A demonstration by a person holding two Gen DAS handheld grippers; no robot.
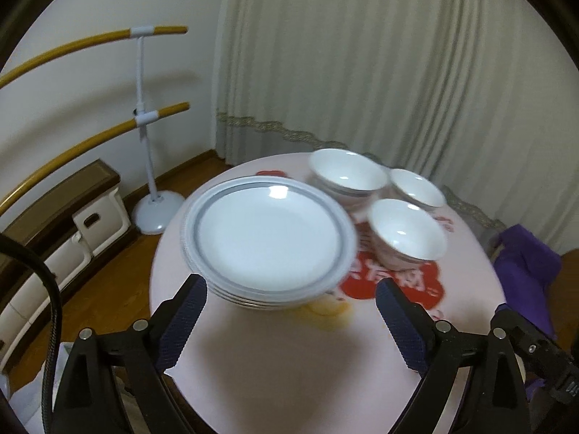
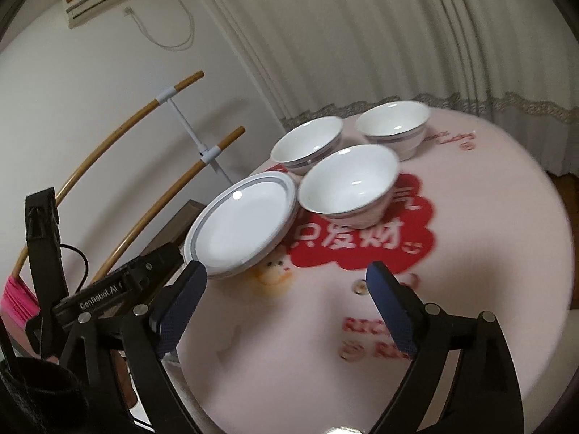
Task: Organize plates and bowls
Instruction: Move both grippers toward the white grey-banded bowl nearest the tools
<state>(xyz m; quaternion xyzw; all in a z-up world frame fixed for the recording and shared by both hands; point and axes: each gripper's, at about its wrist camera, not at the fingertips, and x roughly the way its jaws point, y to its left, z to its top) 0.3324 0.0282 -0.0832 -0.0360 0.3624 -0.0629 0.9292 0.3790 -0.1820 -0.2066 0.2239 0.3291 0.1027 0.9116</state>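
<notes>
A stack of white plates (image 1: pixel 269 238) with grey rim bands rests on the round pink table (image 1: pixel 289 354); the same stack of plates (image 2: pixel 240 226) shows at the table's left edge in the right wrist view. Three white bowls stand behind it: a near bowl (image 1: pixel 407 233) (image 2: pixel 349 184), a far left bowl (image 1: pixel 347 173) (image 2: pixel 307 143) and a far right bowl (image 1: pixel 416 188) (image 2: pixel 394 126). My left gripper (image 1: pixel 291 285) is open above the table, just short of the stack, holding nothing. My right gripper (image 2: pixel 287 271) is open too, with only tablecloth between its fingers.
The tablecloth carries a red print (image 2: pixel 362 242) under the near bowl. A white stand with wooden rails (image 1: pixel 144 115) and a low cabinet (image 1: pixel 72 224) stand left of the table. A curtain (image 1: pixel 362 54) hangs behind. A purple cloth (image 1: pixel 524 253) lies at the right edge.
</notes>
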